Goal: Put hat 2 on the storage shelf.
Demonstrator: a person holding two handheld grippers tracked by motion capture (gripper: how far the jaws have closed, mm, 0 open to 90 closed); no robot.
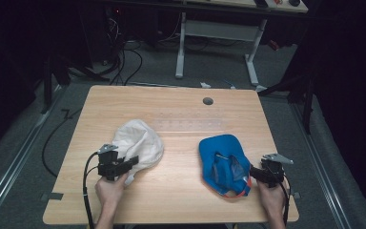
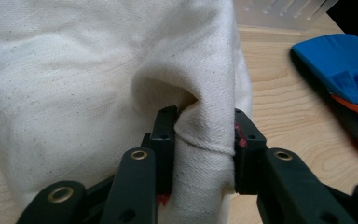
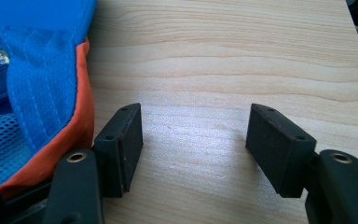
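Note:
A cream cloth cap (image 1: 138, 142) lies on the left half of the wooden table (image 1: 181, 191). My left gripper (image 1: 132, 162) is shut on a thick fold of the cream cap (image 2: 205, 149) at its near edge, the cloth bunched between both jaws. A blue cap (image 1: 224, 164) with an orange rim lies upside down at the right, its mesh lining showing. My right gripper (image 1: 253, 172) stands open just right of that cap, with bare wood between its jaws (image 3: 193, 144). The blue cap's orange rim (image 3: 81, 126) runs beside its left jaw.
A clear plastic tray (image 1: 188, 122) lies flat at mid-table behind the two caps. A round cable hole (image 1: 208, 101) sits near the far edge. The table's right edge is close to my right gripper. A white desk frame (image 1: 217, 43) stands on the floor beyond.

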